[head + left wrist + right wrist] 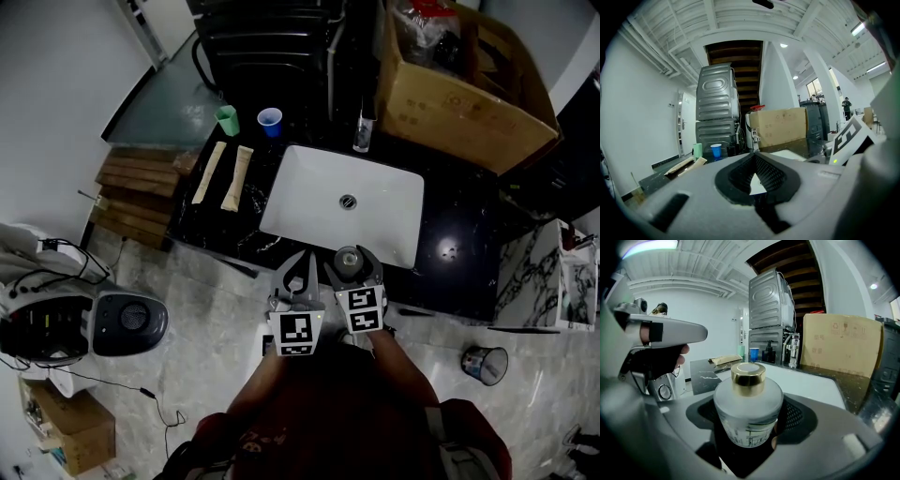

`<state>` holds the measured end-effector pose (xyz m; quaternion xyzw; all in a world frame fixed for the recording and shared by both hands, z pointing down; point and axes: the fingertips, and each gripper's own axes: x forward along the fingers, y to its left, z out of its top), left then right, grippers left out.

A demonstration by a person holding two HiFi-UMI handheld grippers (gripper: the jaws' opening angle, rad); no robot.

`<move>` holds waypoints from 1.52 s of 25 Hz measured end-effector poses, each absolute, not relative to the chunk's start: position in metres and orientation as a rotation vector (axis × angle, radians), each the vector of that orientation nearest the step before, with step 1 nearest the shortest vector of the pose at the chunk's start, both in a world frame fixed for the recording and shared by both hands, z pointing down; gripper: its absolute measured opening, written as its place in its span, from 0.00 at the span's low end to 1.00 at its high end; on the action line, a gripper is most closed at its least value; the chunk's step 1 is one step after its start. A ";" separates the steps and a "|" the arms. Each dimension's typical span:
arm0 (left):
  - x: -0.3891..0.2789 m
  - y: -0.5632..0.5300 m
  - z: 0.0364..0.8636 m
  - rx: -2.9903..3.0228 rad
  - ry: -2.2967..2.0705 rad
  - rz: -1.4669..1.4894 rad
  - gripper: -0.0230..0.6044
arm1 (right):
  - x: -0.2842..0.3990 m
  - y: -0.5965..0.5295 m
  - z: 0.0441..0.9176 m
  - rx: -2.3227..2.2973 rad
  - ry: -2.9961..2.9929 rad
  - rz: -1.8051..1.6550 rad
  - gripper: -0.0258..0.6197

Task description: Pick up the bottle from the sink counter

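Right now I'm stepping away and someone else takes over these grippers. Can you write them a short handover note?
Right claw: shut on the frosted bottle with the gold cap, which stands upright between its jaws.
Left claw: jaws together, nothing in them, right beside the right claw.
Where: both are at the near edge of the white sink in the black counter.
Done: bottle gripped.
Left: whether it is clear of the counter cannot be told, so lift it up and away.
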<state>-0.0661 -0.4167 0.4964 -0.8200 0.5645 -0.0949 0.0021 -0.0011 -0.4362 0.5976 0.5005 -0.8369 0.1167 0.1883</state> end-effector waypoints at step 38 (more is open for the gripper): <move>-0.059 -0.450 0.439 -2.478 1.717 -0.167 0.04 | 0.030 -0.456 0.496 1.607 -2.399 0.087 0.56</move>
